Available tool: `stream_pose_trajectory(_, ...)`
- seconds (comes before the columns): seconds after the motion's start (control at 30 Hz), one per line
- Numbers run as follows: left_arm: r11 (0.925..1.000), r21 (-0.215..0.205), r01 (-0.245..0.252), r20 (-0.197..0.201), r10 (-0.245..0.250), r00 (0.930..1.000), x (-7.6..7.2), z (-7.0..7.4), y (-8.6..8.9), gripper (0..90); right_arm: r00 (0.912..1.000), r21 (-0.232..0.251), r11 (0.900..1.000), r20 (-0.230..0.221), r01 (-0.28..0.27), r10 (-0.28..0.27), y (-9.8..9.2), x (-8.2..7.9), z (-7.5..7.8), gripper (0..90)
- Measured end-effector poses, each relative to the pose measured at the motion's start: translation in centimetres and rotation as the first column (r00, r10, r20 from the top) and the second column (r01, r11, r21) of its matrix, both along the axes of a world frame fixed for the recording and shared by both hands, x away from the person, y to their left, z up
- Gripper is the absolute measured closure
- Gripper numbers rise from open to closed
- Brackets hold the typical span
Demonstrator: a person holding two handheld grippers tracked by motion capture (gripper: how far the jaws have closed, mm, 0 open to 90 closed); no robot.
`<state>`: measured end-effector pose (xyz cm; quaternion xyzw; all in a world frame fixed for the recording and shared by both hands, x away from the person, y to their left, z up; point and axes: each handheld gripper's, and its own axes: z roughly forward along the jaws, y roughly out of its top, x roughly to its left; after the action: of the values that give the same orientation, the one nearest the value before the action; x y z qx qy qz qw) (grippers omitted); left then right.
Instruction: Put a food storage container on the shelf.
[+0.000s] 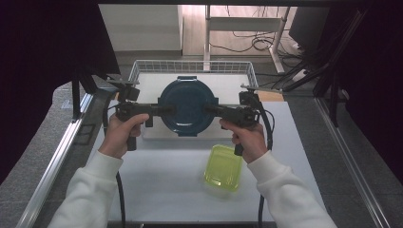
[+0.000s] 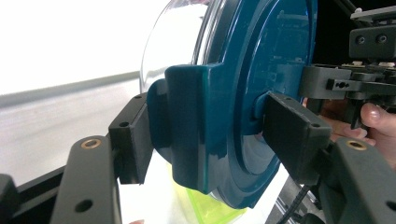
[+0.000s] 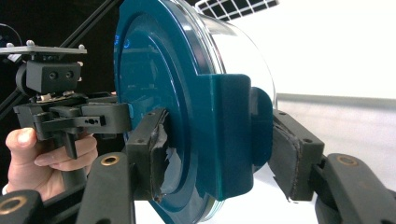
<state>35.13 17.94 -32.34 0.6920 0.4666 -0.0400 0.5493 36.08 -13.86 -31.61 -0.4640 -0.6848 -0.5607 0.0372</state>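
A round container (image 1: 187,102) with a dark teal lid and a clear bowl hangs in the air between both grippers, lid facing up in the high view. My left gripper (image 1: 166,110) is shut on its left side latch (image 2: 191,126), with one pad under the latch and the other on the lid (image 2: 280,56). My right gripper (image 1: 209,110) is shut on the opposite latch (image 3: 231,135) in the same way. In the left gripper view the right gripper (image 2: 336,84) shows beyond the lid. In the right gripper view the left gripper (image 3: 88,119) and its hand show at the left.
A white wire basket (image 1: 190,66) stands at the back of the white table mat (image 1: 161,190), just behind and below the raised container. A yellow-green square container (image 1: 223,167) lies on the mat near the right forearm. Metal rails run along both table sides.
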Motion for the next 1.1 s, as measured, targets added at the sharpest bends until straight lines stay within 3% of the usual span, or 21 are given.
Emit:
stream_pose_trajectory(0.23,0.9999,-0.010,0.009,0.012,-0.009,0.9999,1.8,1.6,-0.1,36.4,0.9995,-0.009,1.000,0.032,0.007,-0.006,-0.1,1.6,2.0,42.8)
stream_pose_trajectory(0.57,0.9999,-0.007,0.011,0.013,-0.011,0.9999,4.6,2.7,-0.3,36.5,0.9996,-0.006,1.000,0.027,0.004,-0.004,-0.4,4.3,3.1,42.9)
stream_pose_trajectory(0.83,0.9998,-0.018,0.003,-0.004,-0.003,1.0000,6.6,2.5,-0.4,36.5,1.0000,-0.019,1.000,0.007,-0.003,0.003,-0.5,6.6,3.4,43.0)
stream_pose_trajectory(1.1,0.9998,-0.018,-0.002,-0.061,0.001,0.9982,8.8,1.3,-0.3,36.5,0.9989,-0.018,1.000,-0.046,-0.004,0.003,-0.3,8.8,2.4,42.8)
